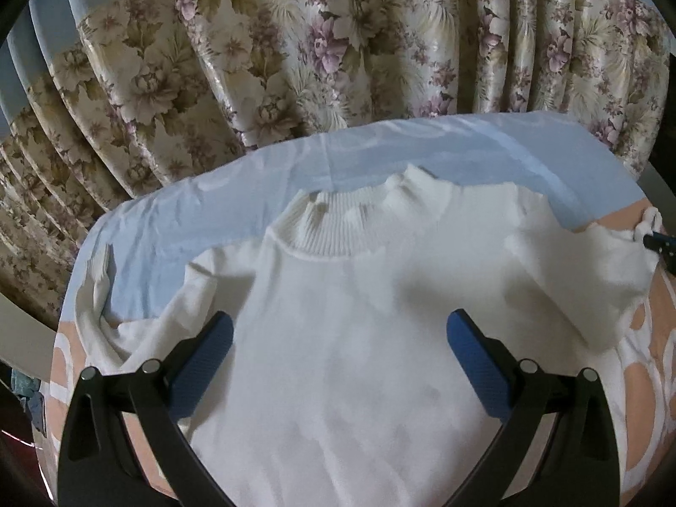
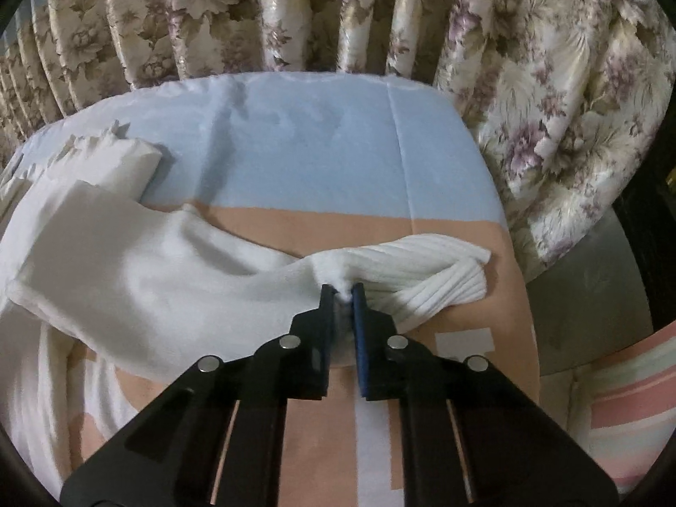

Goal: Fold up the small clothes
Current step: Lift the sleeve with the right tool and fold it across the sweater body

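Note:
A white knit sweater (image 1: 350, 338) with a ribbed collar (image 1: 338, 219) lies flat, front up, on the bed cover (image 1: 177, 219). My left gripper (image 1: 340, 329) is open above the sweater's chest, with blue pads (image 1: 203, 363) on either side and nothing between them. My right gripper (image 2: 342, 291) is shut on the sweater's right sleeve (image 2: 169, 270) just behind its ribbed cuff (image 2: 422, 270), which sticks out to the right. The right gripper's tip shows at the right edge of the left wrist view (image 1: 659, 243), holding the stretched sleeve.
The bed cover (image 2: 338, 135) is light blue at the far end and peach with white patterns nearer. Floral curtains (image 1: 295, 50) hang close behind the bed. A grey floor (image 2: 591, 295) and striped bedding (image 2: 625, 401) lie to the right.

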